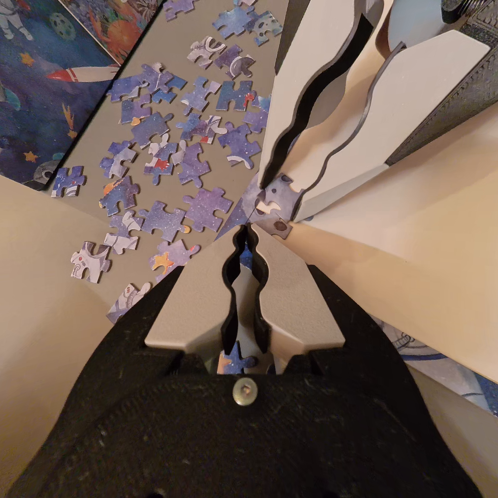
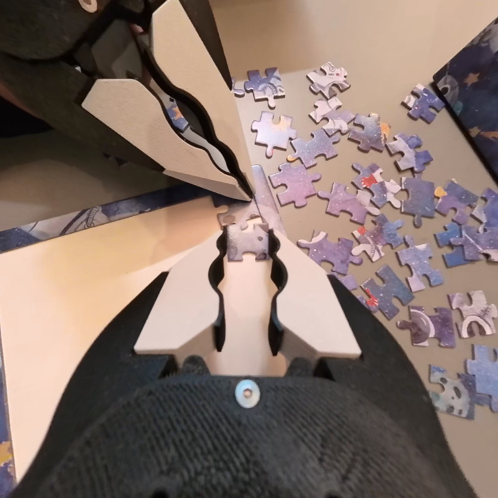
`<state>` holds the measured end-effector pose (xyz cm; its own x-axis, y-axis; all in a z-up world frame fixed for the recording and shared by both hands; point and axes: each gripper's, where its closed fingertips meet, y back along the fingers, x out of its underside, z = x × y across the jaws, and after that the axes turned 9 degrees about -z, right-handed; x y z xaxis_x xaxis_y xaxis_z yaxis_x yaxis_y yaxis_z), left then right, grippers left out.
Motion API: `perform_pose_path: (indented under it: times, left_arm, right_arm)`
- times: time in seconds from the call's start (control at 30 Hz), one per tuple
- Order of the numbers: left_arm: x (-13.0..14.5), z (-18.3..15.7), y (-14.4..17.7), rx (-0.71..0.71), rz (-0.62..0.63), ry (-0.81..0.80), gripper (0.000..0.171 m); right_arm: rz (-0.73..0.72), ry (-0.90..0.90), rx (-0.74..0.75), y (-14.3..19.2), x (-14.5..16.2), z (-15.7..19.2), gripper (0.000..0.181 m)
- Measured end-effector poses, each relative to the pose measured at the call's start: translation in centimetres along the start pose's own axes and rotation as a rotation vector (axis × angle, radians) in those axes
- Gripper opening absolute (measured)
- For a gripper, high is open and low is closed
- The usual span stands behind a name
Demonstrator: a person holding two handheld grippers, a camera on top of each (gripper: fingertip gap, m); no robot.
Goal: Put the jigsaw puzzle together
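My right gripper (image 2: pixel 246 238) is shut on a grey-purple cratered puzzle piece (image 2: pixel 242 249), gripped by its two side edges. It holds the piece low over the cream puzzle board (image 2: pixel 80 269), right against a matching cratered piece (image 2: pixel 233 213) lying at the board's corner. The left wrist view shows the right gripper (image 1: pixel 280 200) coming in from the upper right with that piece (image 1: pixel 280 190). My left gripper (image 1: pixel 246 228) is shut with nothing between its fingers. Its tips rest at the corner beside the lying piece (image 1: pixel 281 227), and it also shows in the right wrist view (image 2: pixel 249 198).
Several loose blue and purple pieces (image 1: pixel 167 161) lie scattered on the grey table beside the board (image 2: pixel 377 215). A space-picture box lid (image 1: pixel 40 94) lies beyond them (image 2: pixel 474 94). A strip of joined border pieces (image 2: pixel 80 218) runs along the board's edge. Less than 4 cm separates the two grippers' tips.
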<state>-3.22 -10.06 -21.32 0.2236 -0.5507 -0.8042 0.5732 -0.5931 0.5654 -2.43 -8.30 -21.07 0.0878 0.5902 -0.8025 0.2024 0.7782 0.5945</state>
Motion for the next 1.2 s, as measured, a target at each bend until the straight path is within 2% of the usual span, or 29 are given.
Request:
perform_pose_path:
  times: [0.27,0.43,0.7,1.2]
  left_arm:
    - [0.0,0.0,-0.01,-0.001,0.0,-0.001,0.001]
    - [0.0,0.0,-0.01,-0.001,0.0,-0.001,0.001]
    - [0.0,0.01,-0.02,-0.001,0.0,0.0,0.001]
    - [0.0,0.02,-0.01,-0.001,0.001,0.001,0.001]
  right_arm:
    - [-0.008,0.211,-0.085,-0.06,-0.39,0.51,0.029]
    - [0.004,0.219,-0.171,-0.17,-0.34,0.5,0.029]
    - [0.013,0.206,-0.224,-0.03,-0.13,0.41,0.029]
    - [-0.001,0.197,-0.215,0.17,-0.26,0.53,0.036]
